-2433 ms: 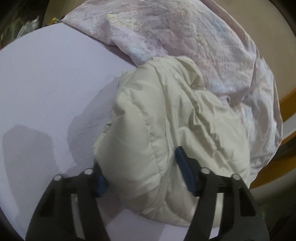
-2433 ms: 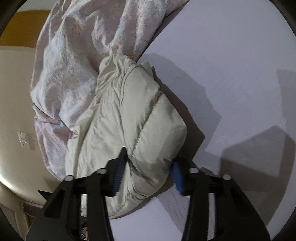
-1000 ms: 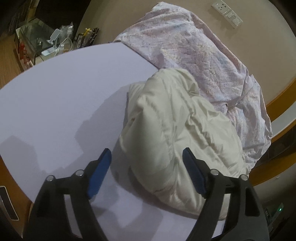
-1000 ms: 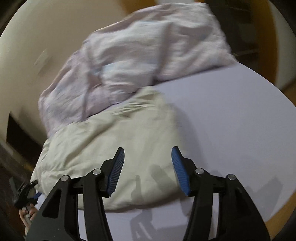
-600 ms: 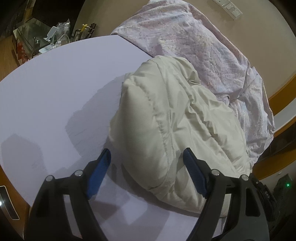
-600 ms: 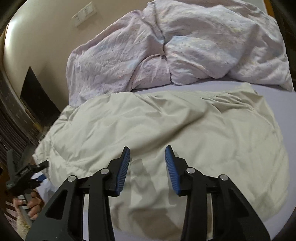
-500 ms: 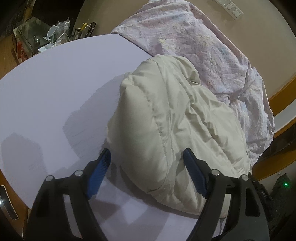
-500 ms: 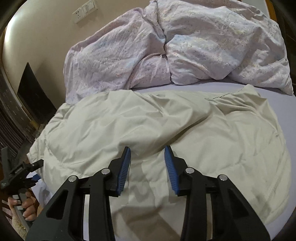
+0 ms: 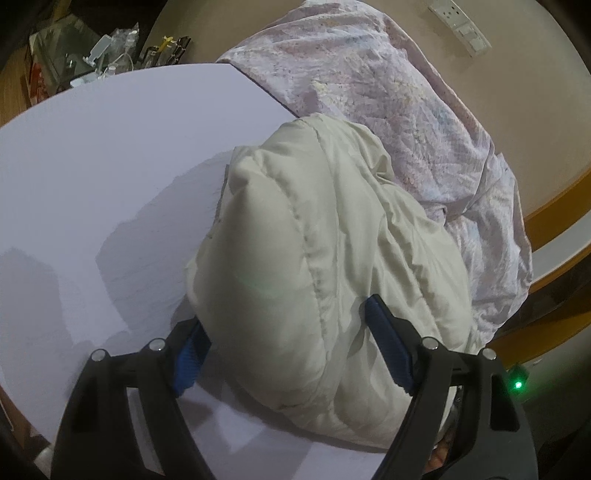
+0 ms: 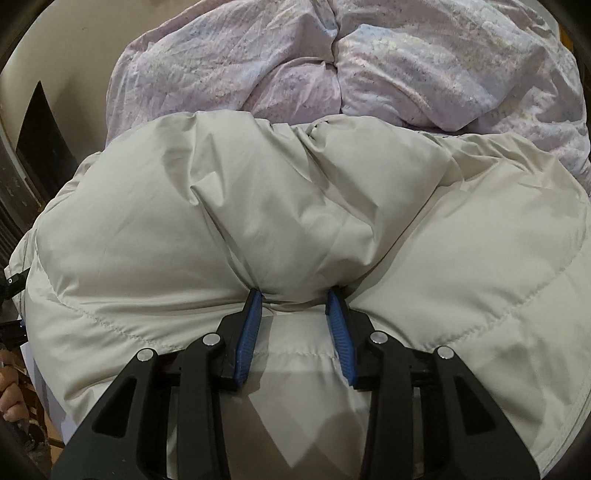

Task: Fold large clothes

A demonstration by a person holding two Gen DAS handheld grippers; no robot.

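A cream padded jacket [image 9: 314, 266] lies bunched in a thick mound on the pale lilac bed sheet [image 9: 110, 177], at the sheet's right side in the left wrist view. The left gripper [image 9: 291, 345] has its fingers spread wide around the near end of the mound, blue pads against the fabric on both sides. The right gripper [image 10: 293, 297] has its fingers partly closed, pinching a fold of the jacket. Just beyond lies a crumpled lilac duvet [image 10: 369, 62], touching the jacket's far edge. A beige wall [image 9: 517, 92] with a white socket plate [image 9: 460, 24] rises behind, and cluttered shelves [image 9: 92, 51] stand far left.
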